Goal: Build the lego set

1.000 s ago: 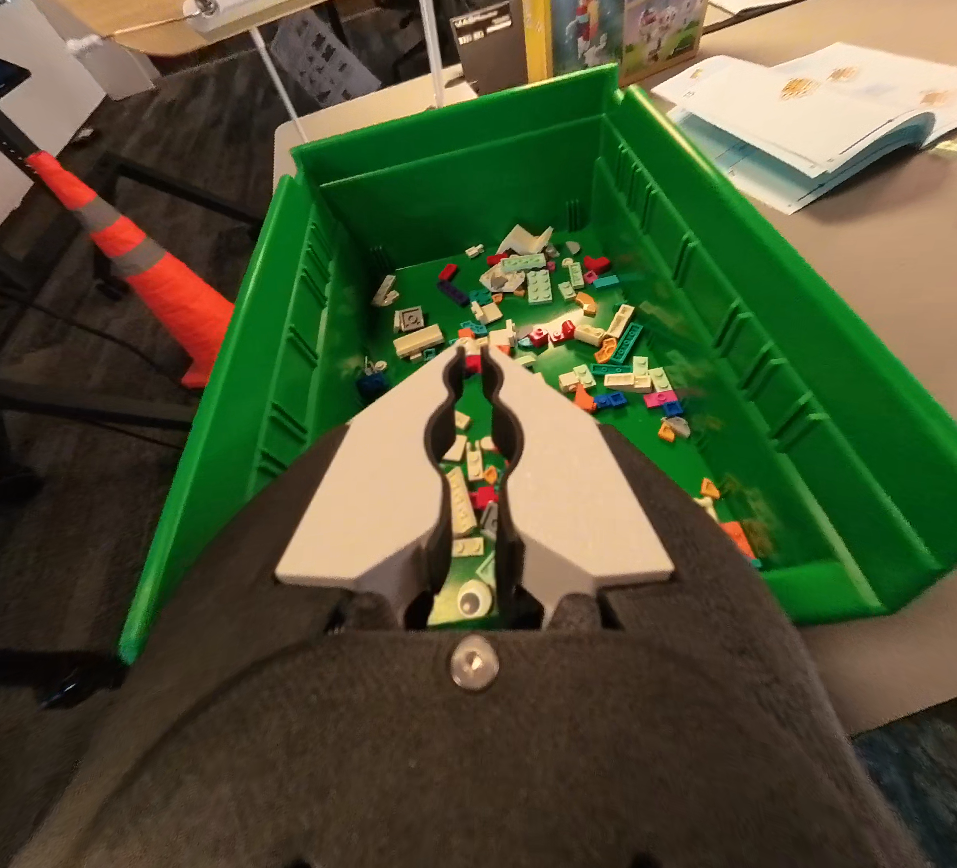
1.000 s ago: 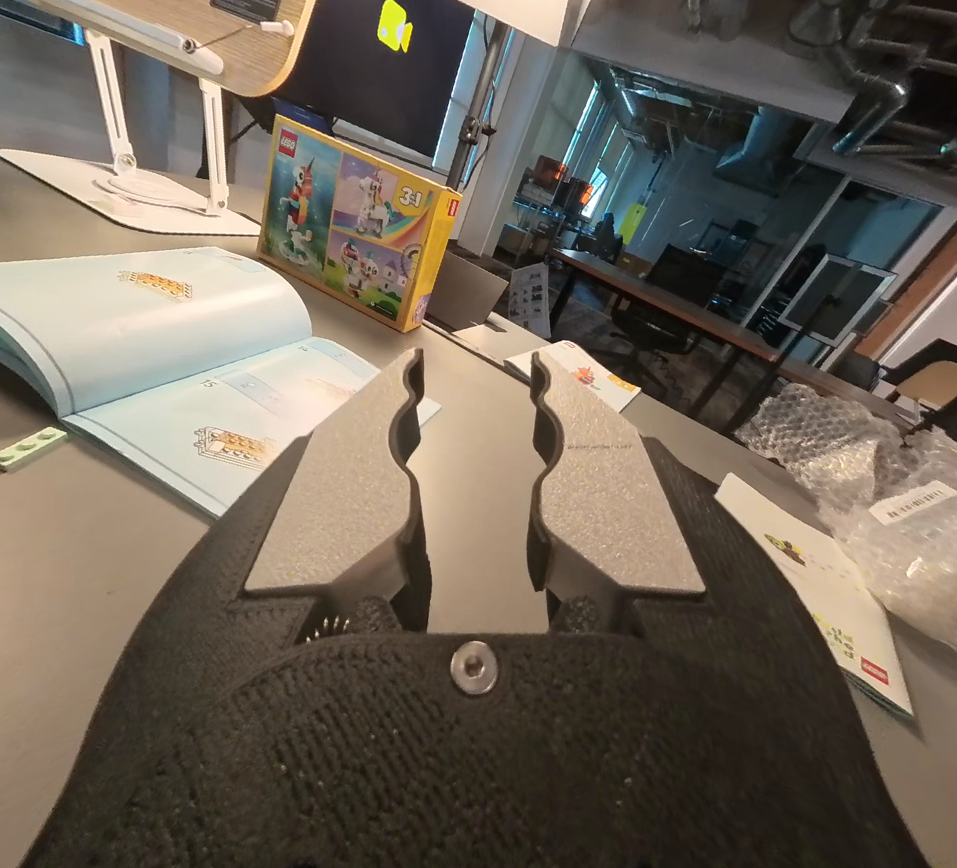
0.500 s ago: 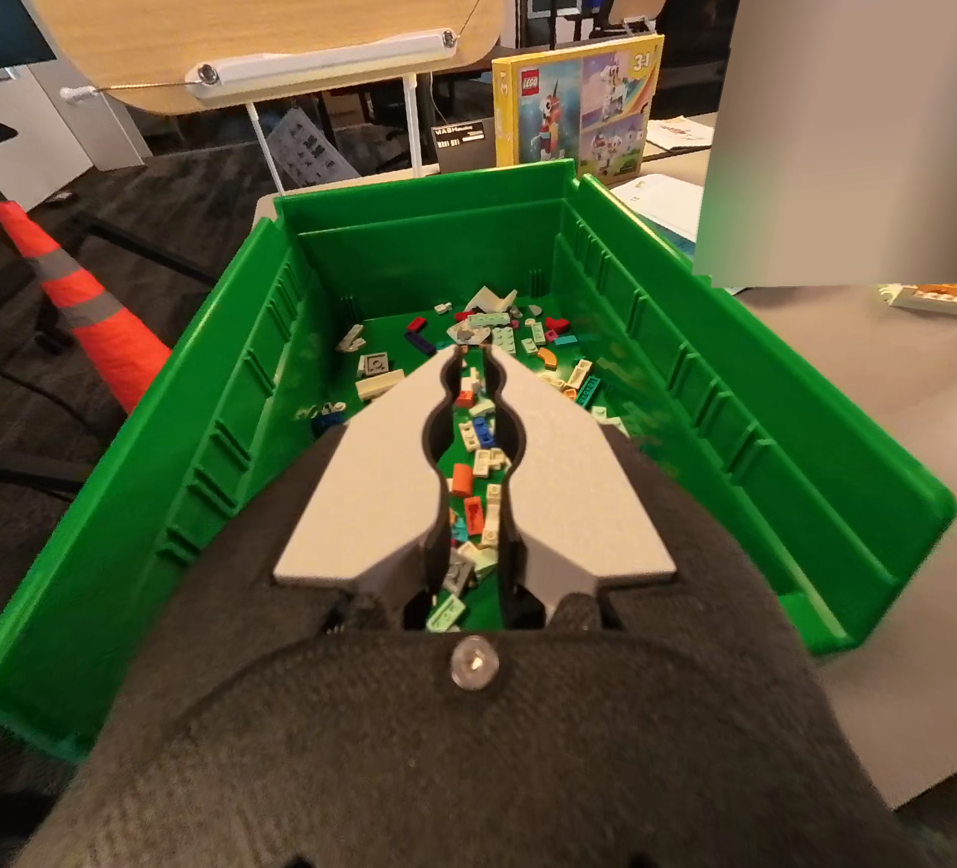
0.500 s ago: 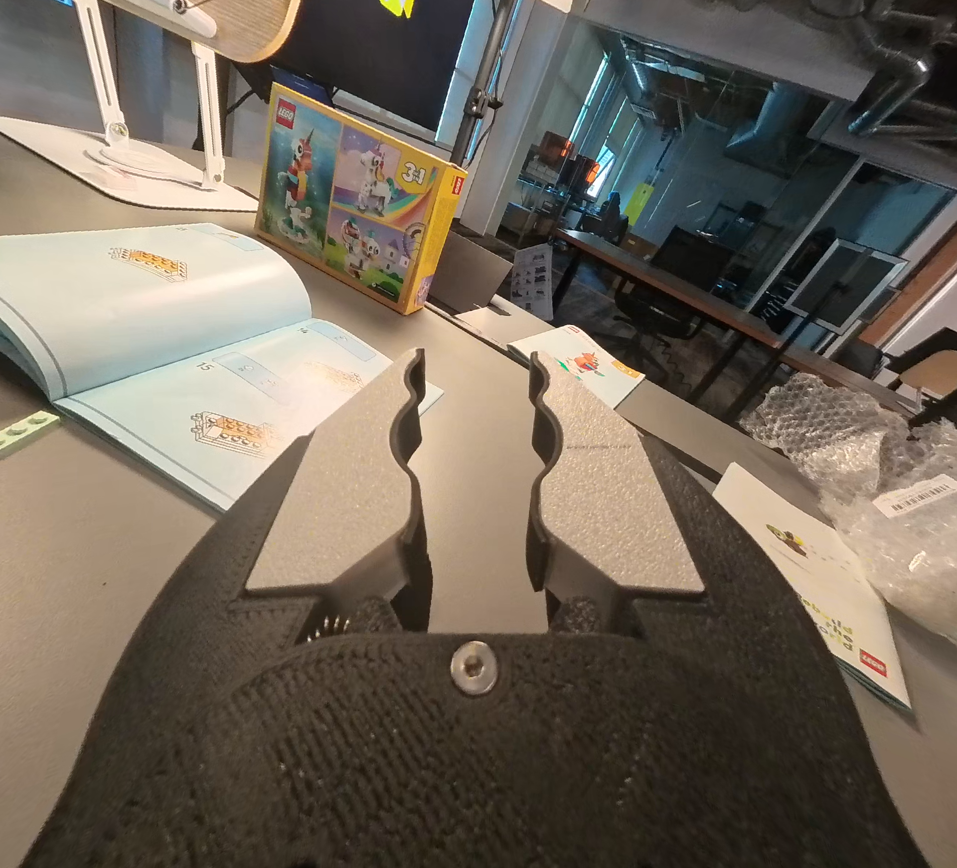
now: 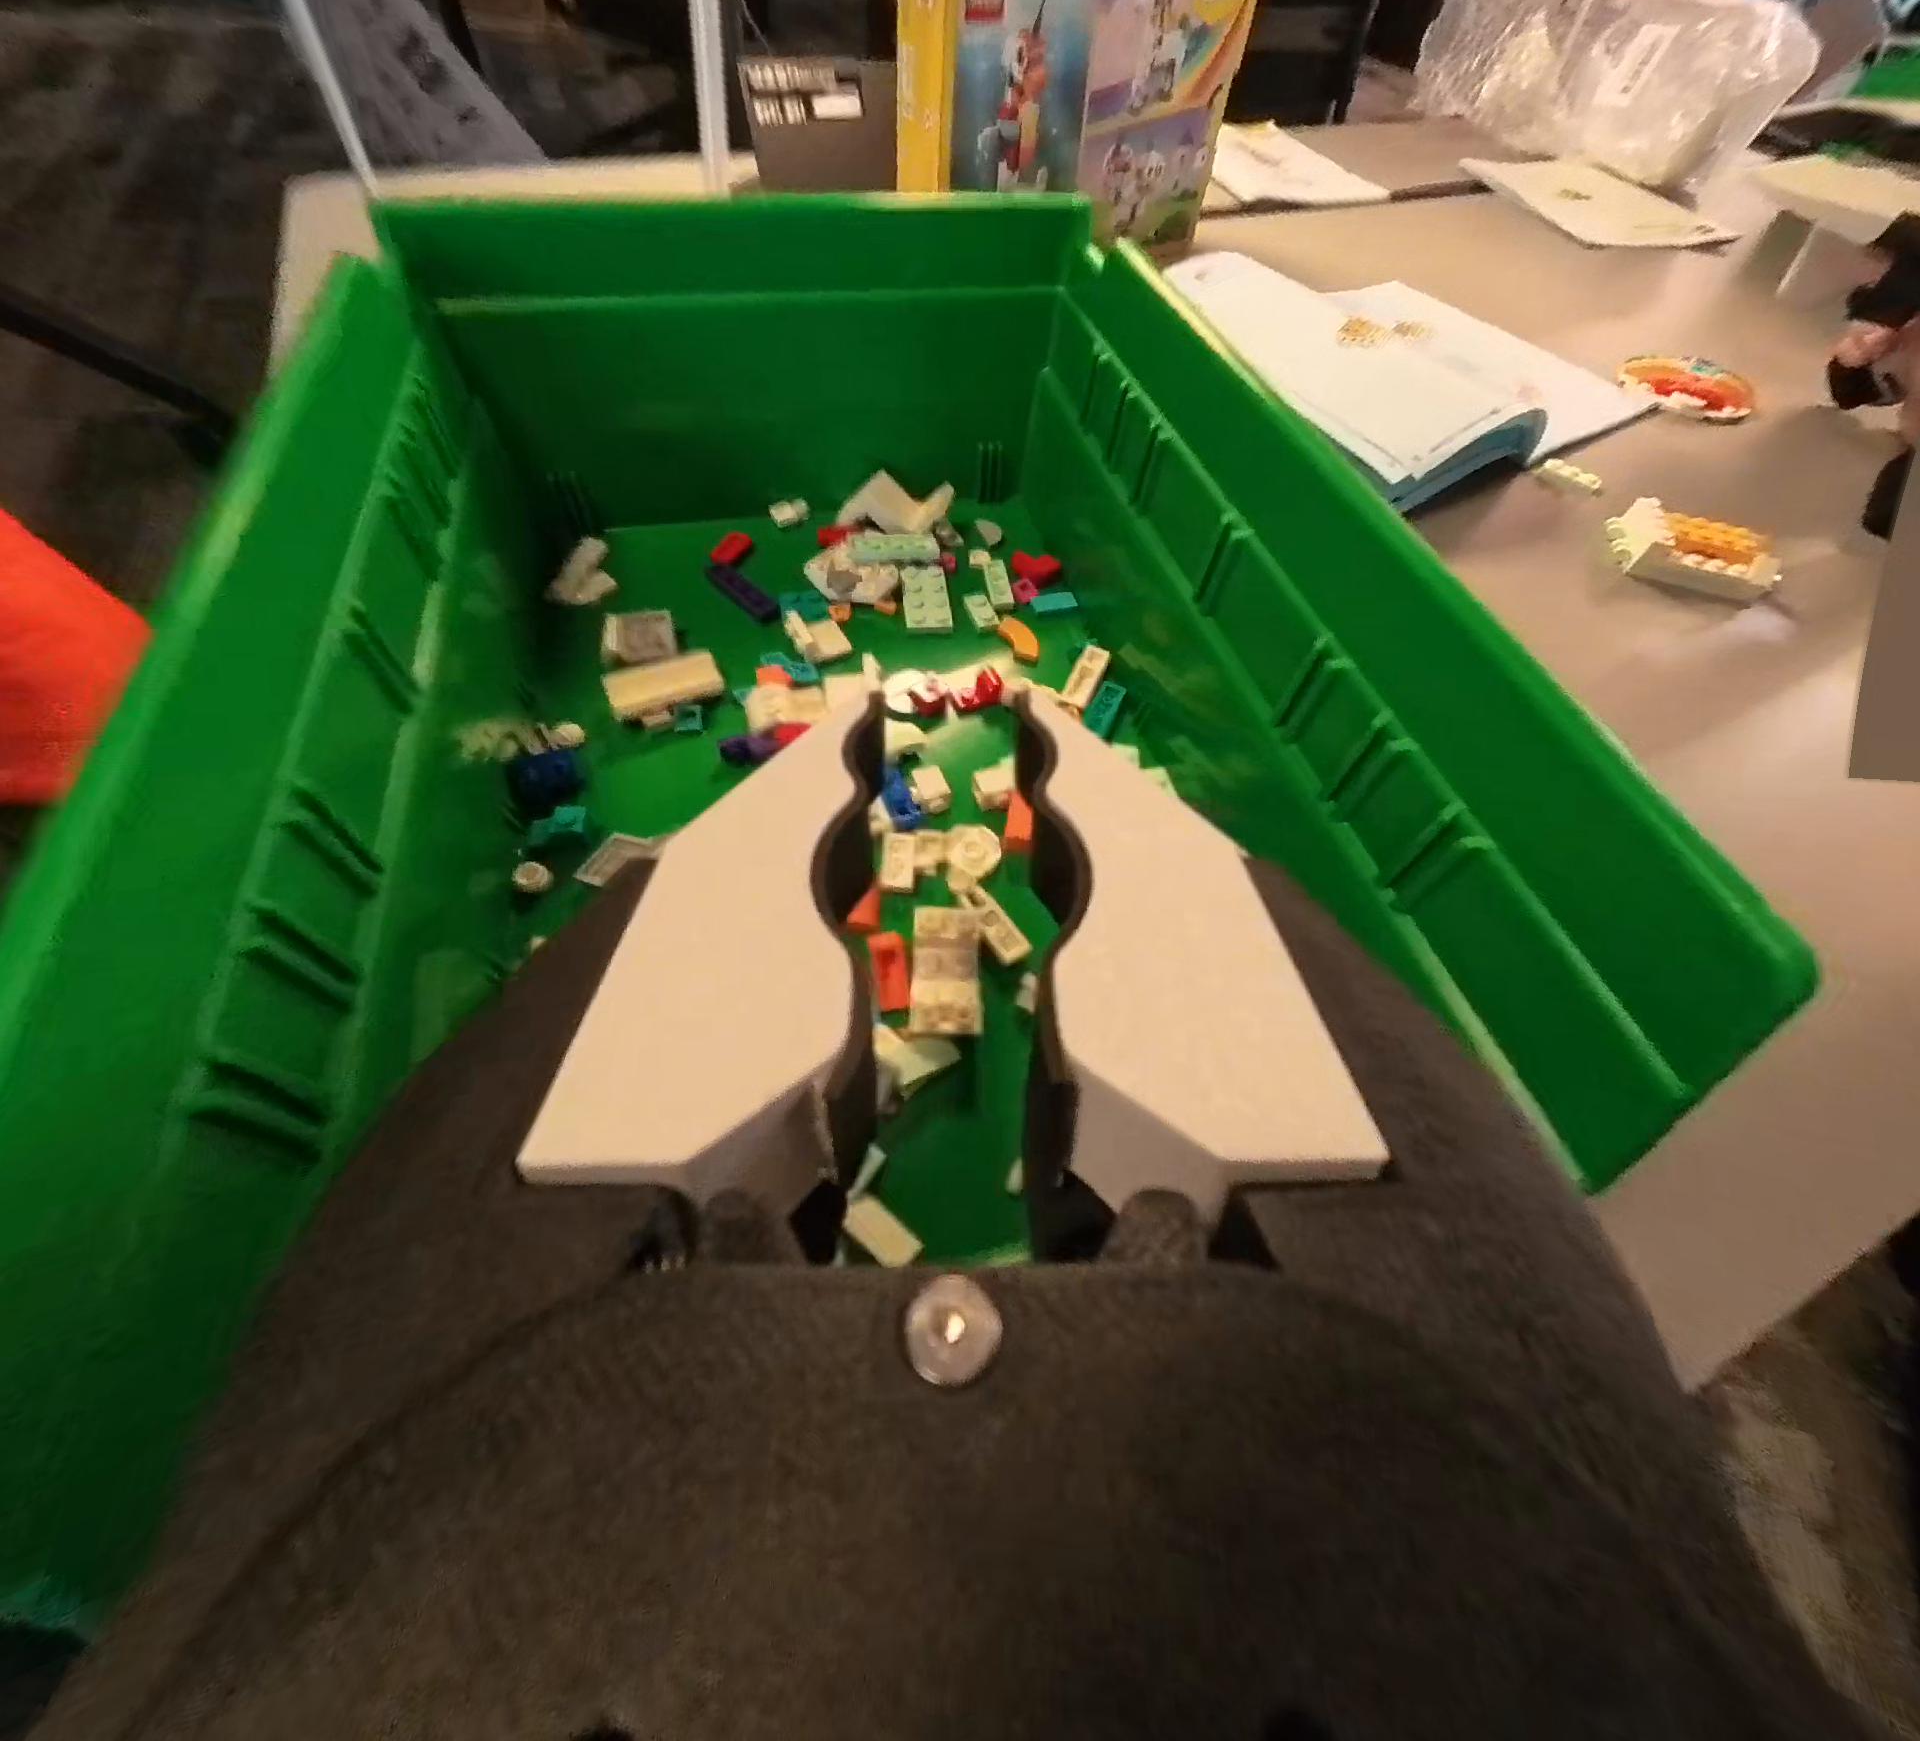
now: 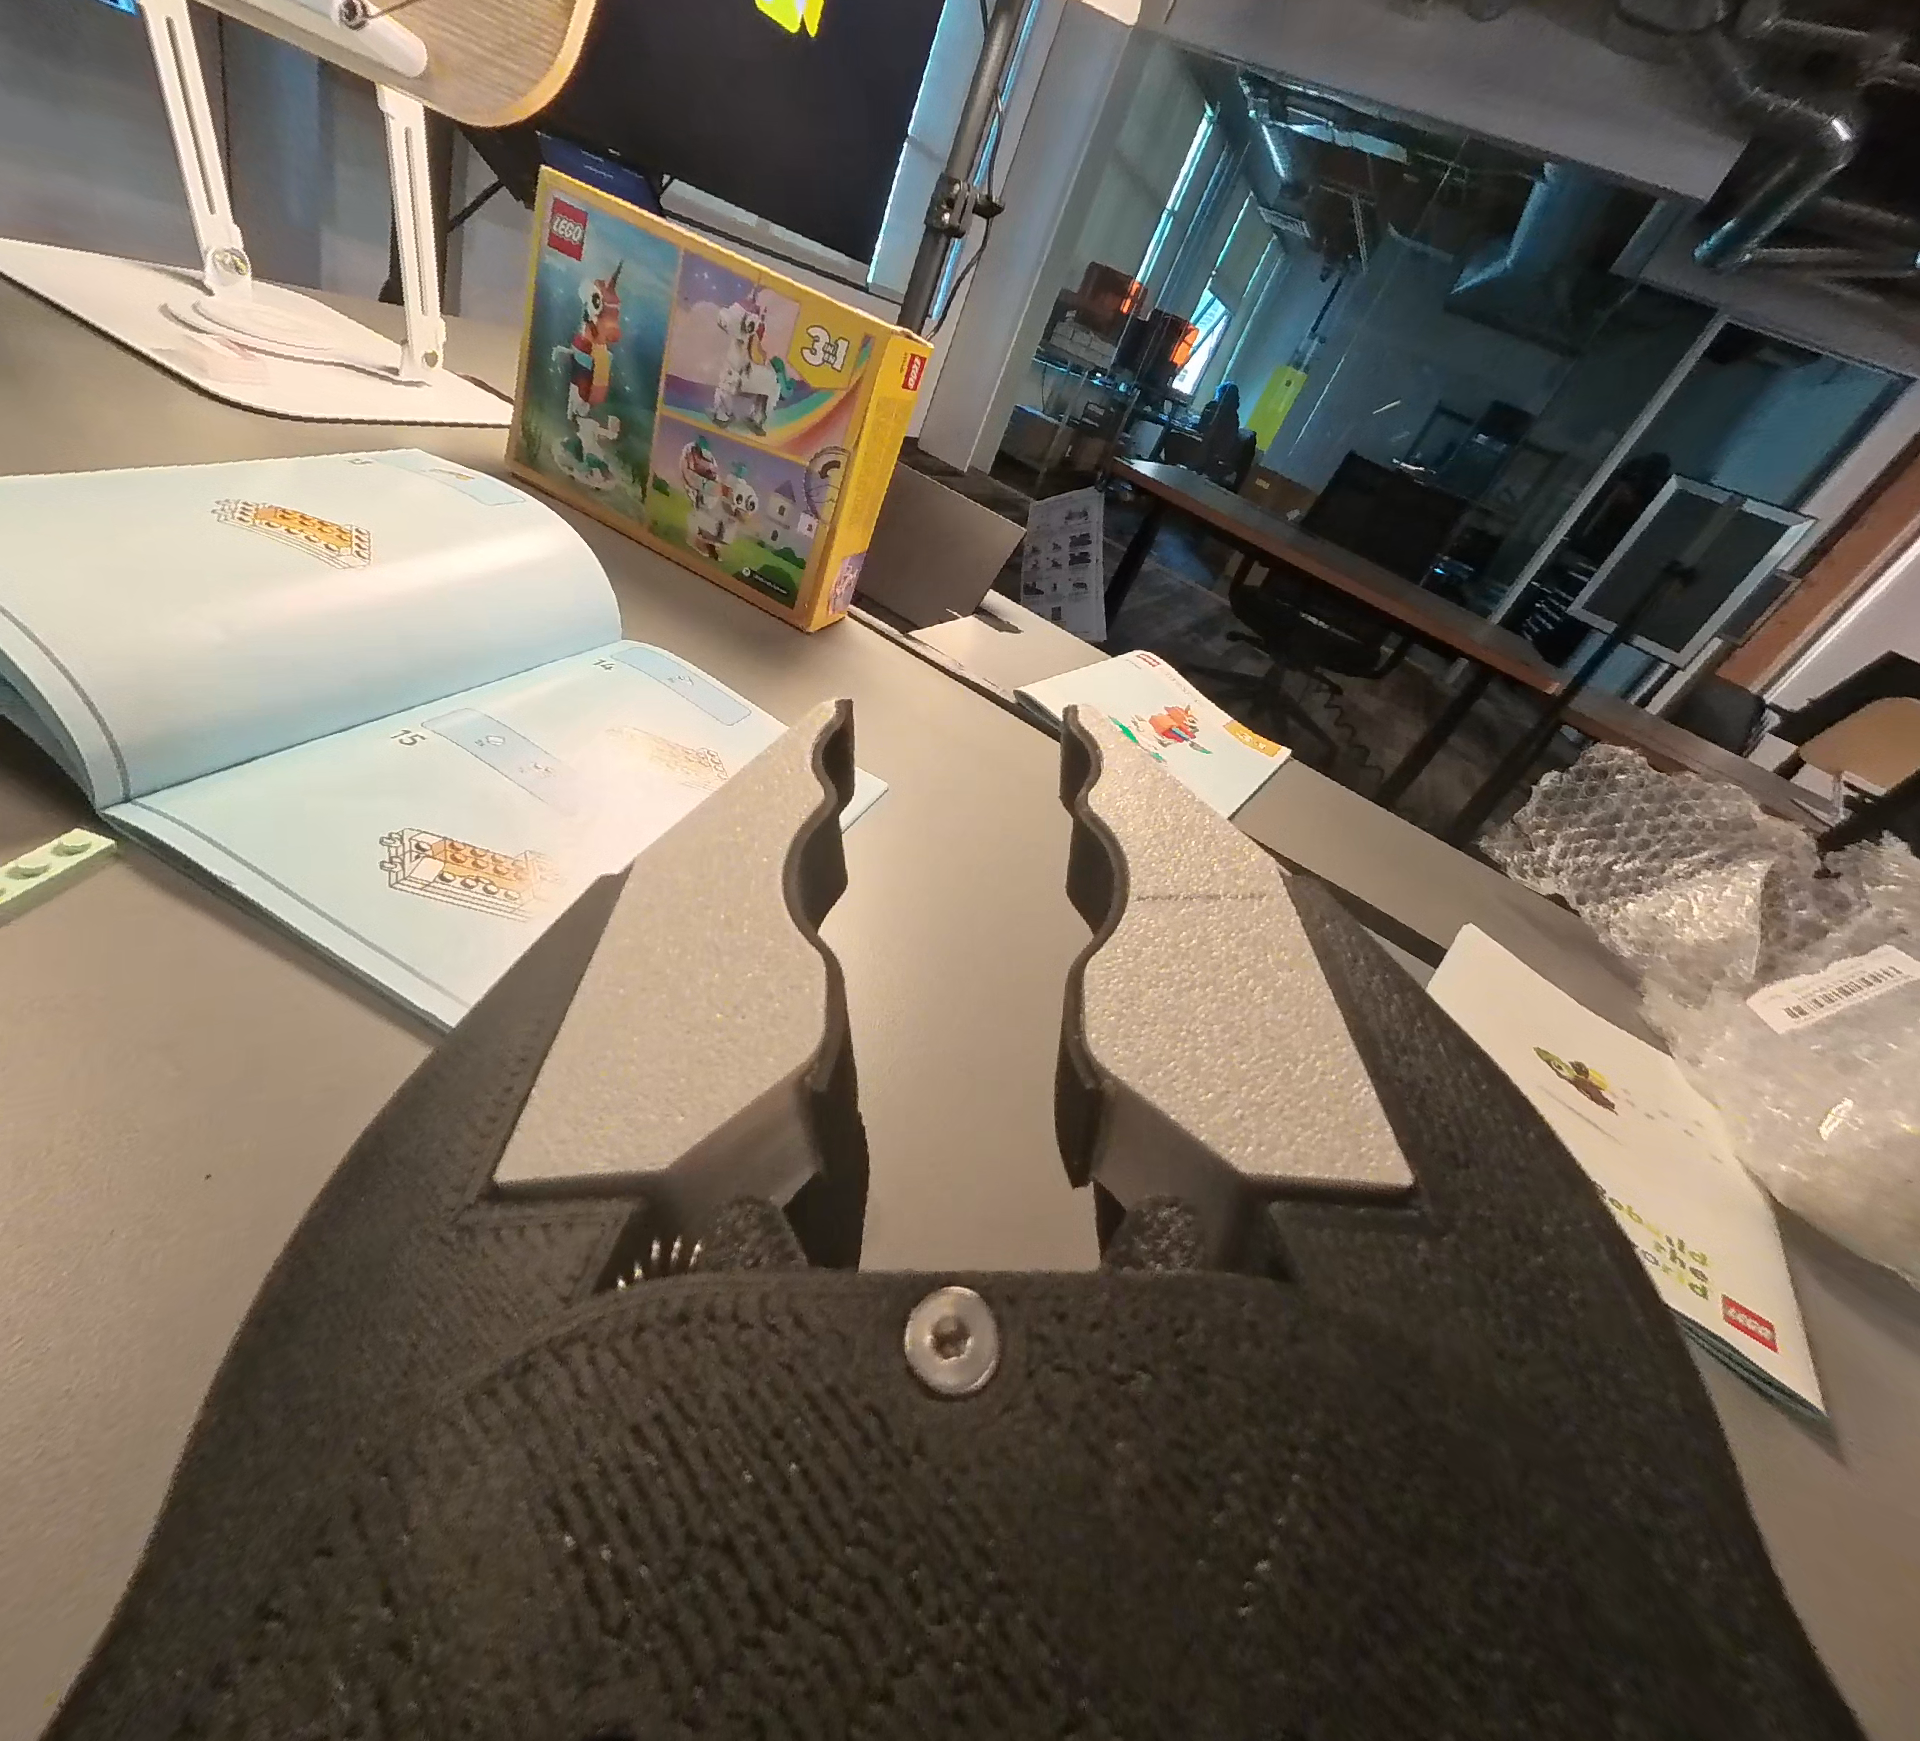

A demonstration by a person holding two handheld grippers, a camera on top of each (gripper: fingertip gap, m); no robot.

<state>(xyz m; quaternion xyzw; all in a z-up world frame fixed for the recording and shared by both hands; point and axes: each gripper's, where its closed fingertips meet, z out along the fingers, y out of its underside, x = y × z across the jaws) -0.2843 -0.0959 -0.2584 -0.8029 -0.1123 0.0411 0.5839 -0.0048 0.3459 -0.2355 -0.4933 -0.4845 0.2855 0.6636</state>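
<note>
A green bin [image 5: 1299, 652] holds several loose lego pieces [image 5: 935, 902] in white, orange, red, blue and teal. My left gripper [image 5: 948, 704] hangs over the bin, open and empty, with pieces showing between its fingers. A part-built white and orange lego block [image 5: 1694, 561] and a round red and white piece [image 5: 1688, 387] sit on the grey table right of the bin. My right gripper [image 6: 951, 723] is open and empty, low over the grey table [image 6: 208, 1068]. An open instruction booklet [image 6: 343, 683] lies left of it; it also shows in the left wrist view [image 5: 1392, 382].
The yellow lego box [image 6: 717, 424] stands at the back of the table, also seen behind the bin [image 5: 1081, 60]. A pale green plate [image 6: 52, 865] lies by the booklet. Leaflets [image 6: 1662, 1172] and bubble wrap [image 6: 1714, 881] lie at the right. A white stand [image 6: 312, 341] is at back left. Spacing between my two grippers at the tips: around 55 centimeters. My right gripper is the nearer one to the pale green plate [image 6: 52, 865]: about 15 centimeters, against 35 centimeters. The left camera catches it too, in the left wrist view [image 5: 1574, 469].
My left gripper has opened from nearly shut and the view has swung right, showing the table with the part-built block. My right gripper has hardly moved.
</note>
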